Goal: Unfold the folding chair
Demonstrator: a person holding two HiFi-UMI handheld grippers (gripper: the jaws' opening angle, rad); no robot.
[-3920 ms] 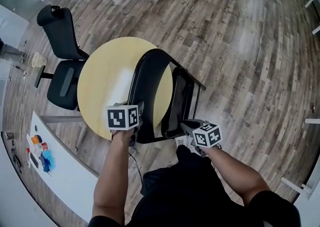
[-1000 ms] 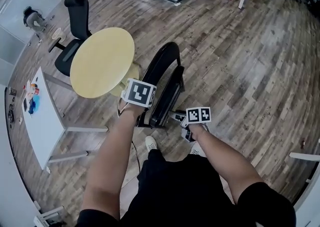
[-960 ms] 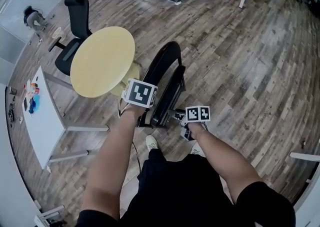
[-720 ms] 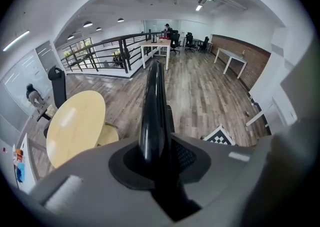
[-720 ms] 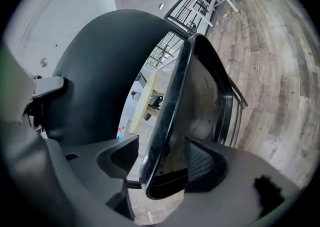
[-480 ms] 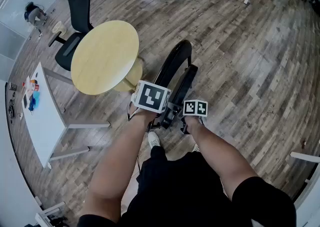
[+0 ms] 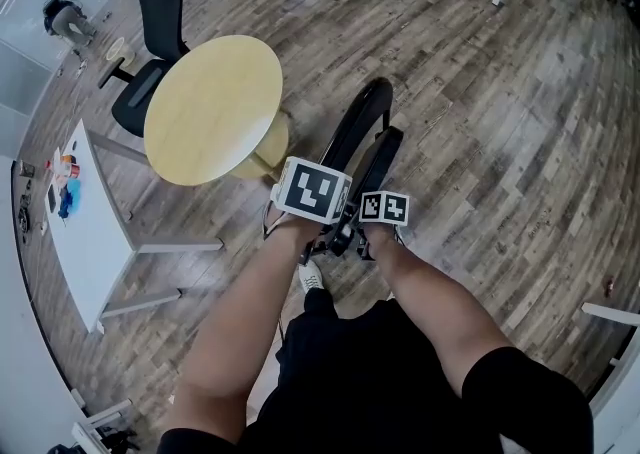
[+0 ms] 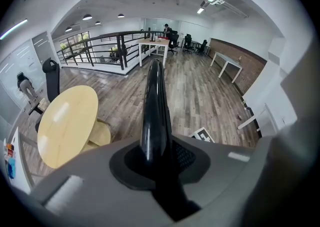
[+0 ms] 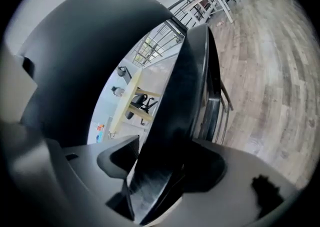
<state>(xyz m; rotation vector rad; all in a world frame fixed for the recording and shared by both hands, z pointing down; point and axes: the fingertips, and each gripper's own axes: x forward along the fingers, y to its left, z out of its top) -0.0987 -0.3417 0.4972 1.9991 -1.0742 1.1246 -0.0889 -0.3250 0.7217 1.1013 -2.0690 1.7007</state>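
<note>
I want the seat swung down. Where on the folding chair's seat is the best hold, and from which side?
Grip the seat by its near edge, from the person's side, jaws straddling its thickness. It stands nearly upright, folded close to the backrest, so that thin edge looks the freest part. The right gripper, whose jaws have just been opening, has that edge between them.

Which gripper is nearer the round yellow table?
Left gripper: by the table, jaws just closing on the black folding chair's back. Right gripper: farther, just opening round its seat.
</note>
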